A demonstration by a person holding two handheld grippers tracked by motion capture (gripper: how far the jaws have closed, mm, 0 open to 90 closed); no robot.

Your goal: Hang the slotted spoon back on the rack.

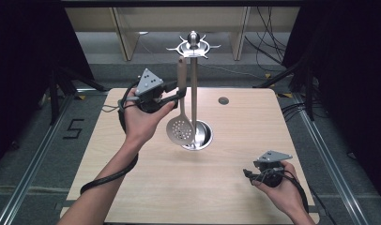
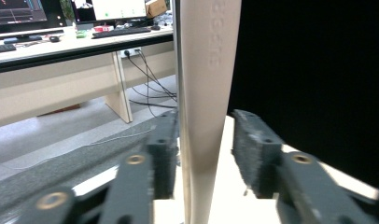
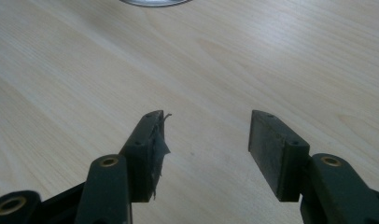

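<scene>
Left claw (image 1: 178,93) jaws apart around the beige handle of the skimmer (image 2: 204,93). In the left gripper view the handle stands upright between the pads: left-side pad (image 2: 165,154) touching or nearly so, right-side pad (image 2: 253,149) with a clear gap. So no clamp on it.

The skimmer hangs from a hook on the rack (image 1: 194,47) just above the claw. Its perforated bowl (image 1: 180,129) sits below the claw, just in front of the rack pole and over the round base (image 1: 202,136).

Risks as judged from here:
- Hook seating can't be confirmed from these views. If the handle's hole is only partly on, the skimmer drops onto the base or the table (image 1: 235,187) once the claw clears.
- Pulling the claw out sideways could drag the near pad along the handle, set the skimmer swinging or nudge it off the hook.
- A swing would knock the bowl against the pole; the rack looks top-heavy.

Right claw (image 3: 204,135) jaws apart, nothing between them, low over bare table, well away from the rack.
</scene>
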